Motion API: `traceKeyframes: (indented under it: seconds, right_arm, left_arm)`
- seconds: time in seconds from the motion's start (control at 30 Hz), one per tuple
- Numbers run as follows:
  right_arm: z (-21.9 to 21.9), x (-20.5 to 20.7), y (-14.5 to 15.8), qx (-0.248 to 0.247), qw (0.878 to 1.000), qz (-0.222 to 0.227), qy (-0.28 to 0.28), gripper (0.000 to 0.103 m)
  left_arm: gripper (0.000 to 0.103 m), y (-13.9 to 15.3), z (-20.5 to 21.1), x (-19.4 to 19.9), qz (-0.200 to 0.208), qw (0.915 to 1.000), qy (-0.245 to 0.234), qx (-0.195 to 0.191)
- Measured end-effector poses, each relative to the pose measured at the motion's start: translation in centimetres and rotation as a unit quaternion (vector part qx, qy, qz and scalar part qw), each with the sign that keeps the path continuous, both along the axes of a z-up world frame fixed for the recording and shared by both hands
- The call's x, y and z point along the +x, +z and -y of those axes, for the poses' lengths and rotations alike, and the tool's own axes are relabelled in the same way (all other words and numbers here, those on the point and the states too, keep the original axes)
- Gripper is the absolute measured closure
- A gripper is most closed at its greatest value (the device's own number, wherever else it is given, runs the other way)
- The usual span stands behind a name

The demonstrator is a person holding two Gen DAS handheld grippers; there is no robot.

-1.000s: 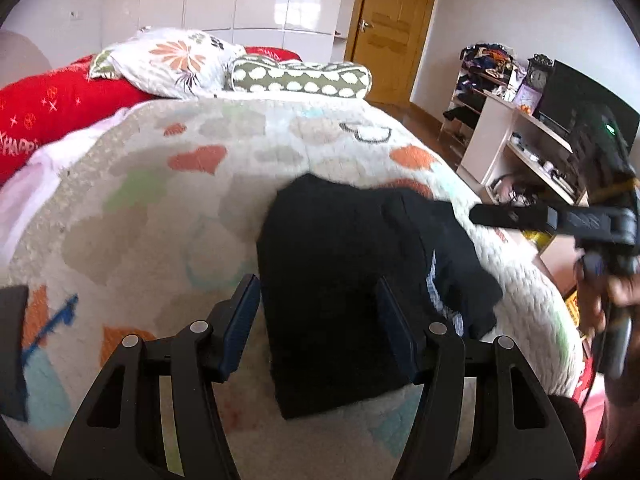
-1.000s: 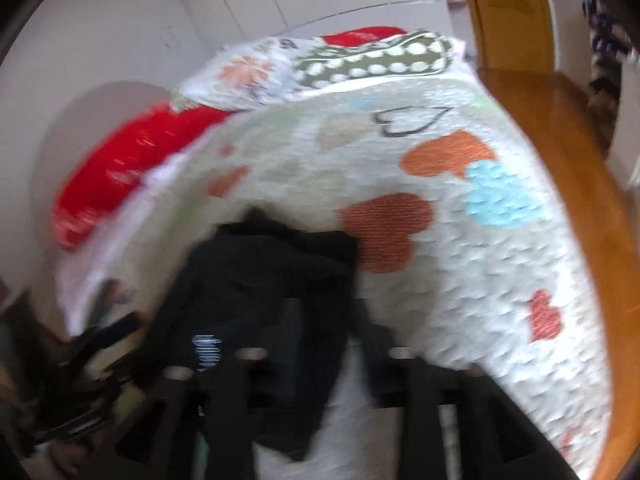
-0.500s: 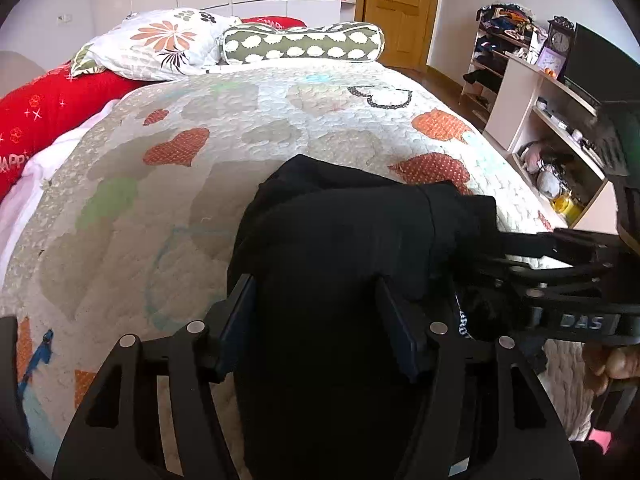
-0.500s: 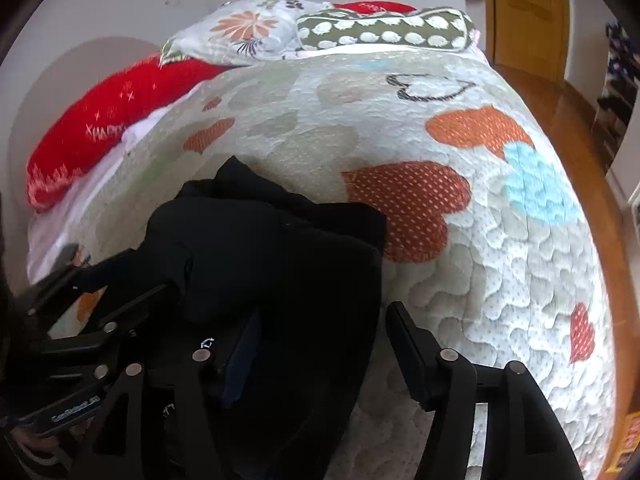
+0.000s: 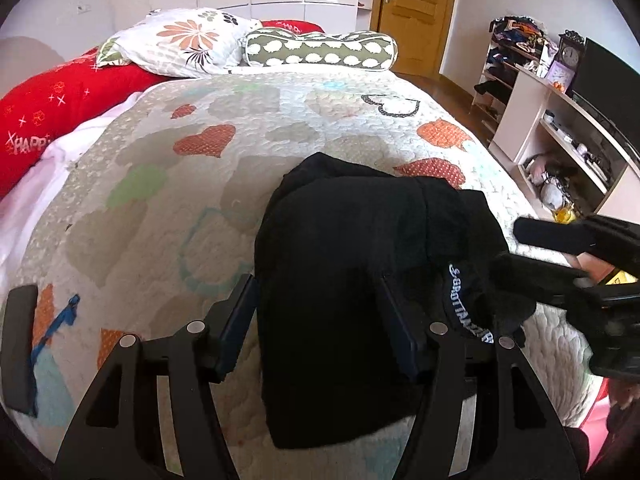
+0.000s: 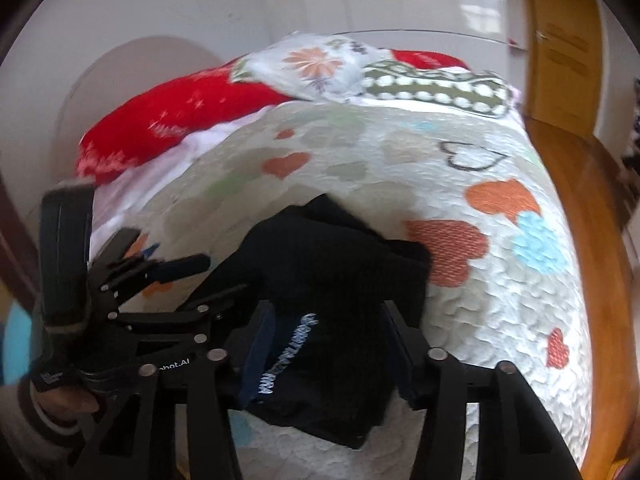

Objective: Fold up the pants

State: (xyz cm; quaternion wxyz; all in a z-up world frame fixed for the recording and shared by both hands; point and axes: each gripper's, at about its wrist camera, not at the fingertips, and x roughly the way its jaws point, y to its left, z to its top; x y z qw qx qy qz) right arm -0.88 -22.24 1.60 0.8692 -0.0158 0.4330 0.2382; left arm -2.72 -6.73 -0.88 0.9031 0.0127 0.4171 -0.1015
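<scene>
The black pants lie folded in a compact bundle on the heart-patterned quilt; a white-lettered label shows at the bundle's right edge. My left gripper is open, its fingers straddling the near part of the bundle just above it. My right gripper is open over the label side of the pants. It also shows at the right of the left wrist view, jaws apart, beside the bundle. The left gripper shows in the right wrist view.
Pillows and a red blanket lie at the head of the bed. A shelf unit with a TV stands on the right beyond the bed's edge. A wooden door is at the far end.
Both grippers have drawn back from the bundle. The right gripper had been pressed against the pants' right side and now sits apart from it, open. The pants lie flatter, label exposed.
</scene>
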Motion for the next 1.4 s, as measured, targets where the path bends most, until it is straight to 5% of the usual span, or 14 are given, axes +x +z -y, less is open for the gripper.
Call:
traceKeyframes:
  seconds: [0.2,0.4,0.57,0.73,1.0,1.4]
  right_arm:
    - [-0.9,0.6,-4.9,-0.046,0.998,-0.042,0.027,0.068]
    - [-1.0,0.6,-3.7,-0.056,0.997,-0.043,0.018,0.068]
    - [-0.6,1.3,-0.8,-0.014,0.998,-0.018,-0.053,0.065]
    - [-0.2,3.2,-1.9,0.028,0.988,-0.034,-0.149,0.062]
    - [-1.8,5.3,-4.6,-0.018,0.984,-0.031,-0.174,0.051]
    - [1.4,3.4,-3.3,0.103,0.970,-0.028,-0.217,0.048]
  left_arm:
    - [0.039,-1.8,-0.3,-0.6,-0.014,0.9998,0.009,-0.009]
    - [0.038,-1.4,-0.2,-0.6,-0.004,1.0000,0.008,-0.003]
    - [0.038,0.1,-0.9,0.0,0.021,0.9996,0.015,-0.008]
    - [0.038,-1.2,-1.6,1.1,0.016,0.9996,0.024,-0.008]
    - [0.031,-2.2,-1.8,1.8,0.019,0.9993,0.025,-0.021]
    - [0.030,-1.9,-1.7,0.7,0.046,0.9986,0.023,-0.015]
